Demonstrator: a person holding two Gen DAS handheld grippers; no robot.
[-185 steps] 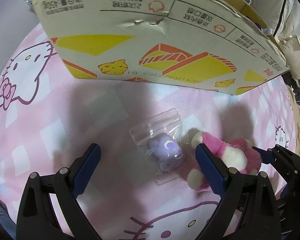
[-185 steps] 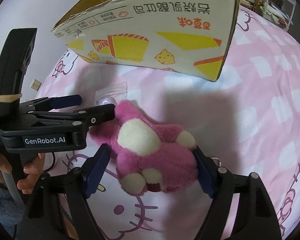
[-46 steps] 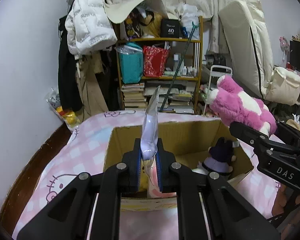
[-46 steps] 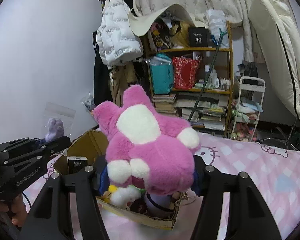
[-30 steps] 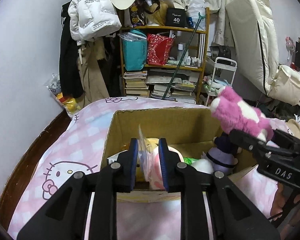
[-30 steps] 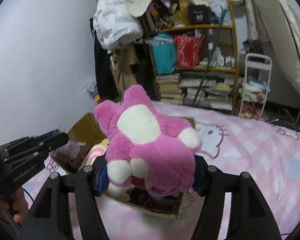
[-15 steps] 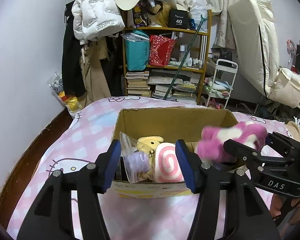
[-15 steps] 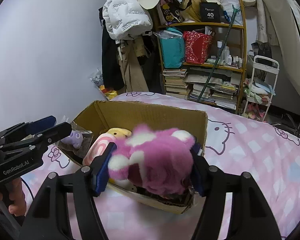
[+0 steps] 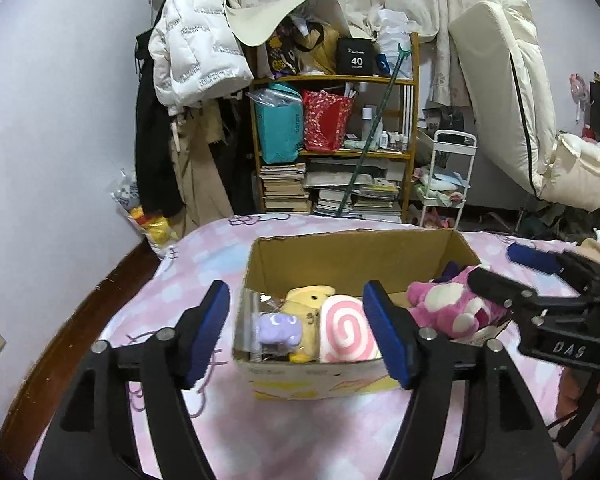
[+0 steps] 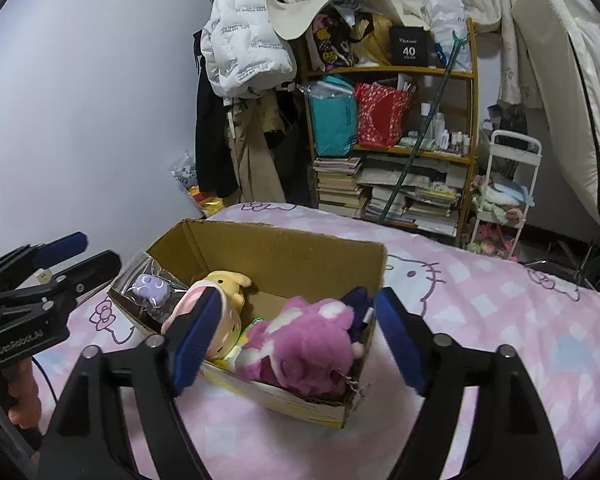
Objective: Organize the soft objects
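Now both grippers are hovering over the near side of the cardboard box (image 9: 356, 256) sitting on the pink Hello Kitty bedspread (image 9: 300, 436). The left gripper (image 9: 298, 334) is standing wide open, holding nothing, its blue pads framing the left half of the box. The right gripper (image 10: 296, 338) is likewise gaping wide and empty. Inside the box, the pink plush bear (image 10: 304, 350) is lying at the right end, beside a dark purple toy (image 10: 358, 300). At the left end the bagged purple toy (image 9: 278, 330) is resting against a yellow plush (image 9: 306, 300) and a pink swirl cushion (image 9: 346, 334).
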